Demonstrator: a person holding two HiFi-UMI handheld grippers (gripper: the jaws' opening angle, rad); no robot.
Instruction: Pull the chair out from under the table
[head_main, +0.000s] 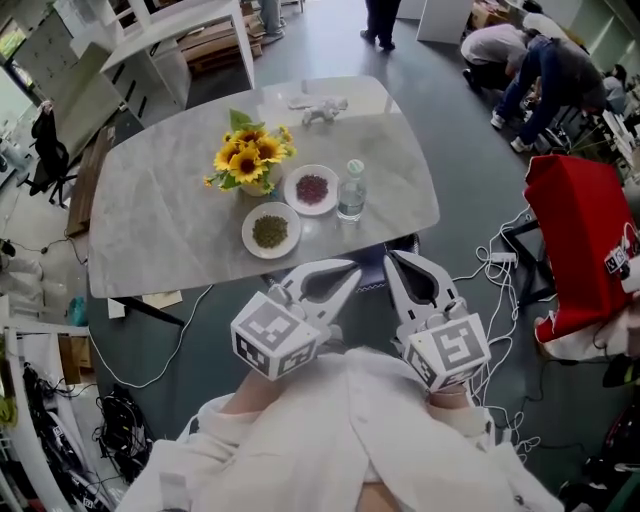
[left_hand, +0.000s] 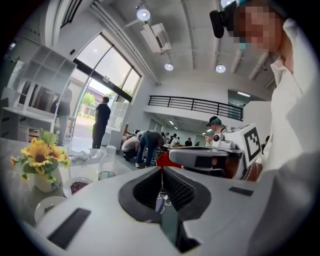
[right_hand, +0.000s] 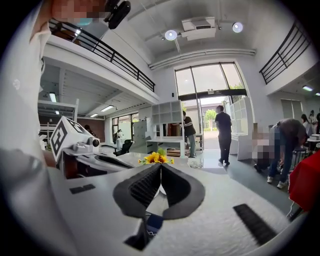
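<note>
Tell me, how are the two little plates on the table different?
The farther plate holds dark red bits; the nearer plate holds green ones. The farther plate sits beside the bottle; the nearer plate sits closer to the edge of the table. Both are round and white.

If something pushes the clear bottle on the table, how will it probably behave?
The clear bottle stands upright and is tall and narrow, so a push near its cap would probably tip it rather than slide it. It looks like thin plastic, so it is likely light and not fragile. Once down, its round body may roll on the smooth table.
</note>
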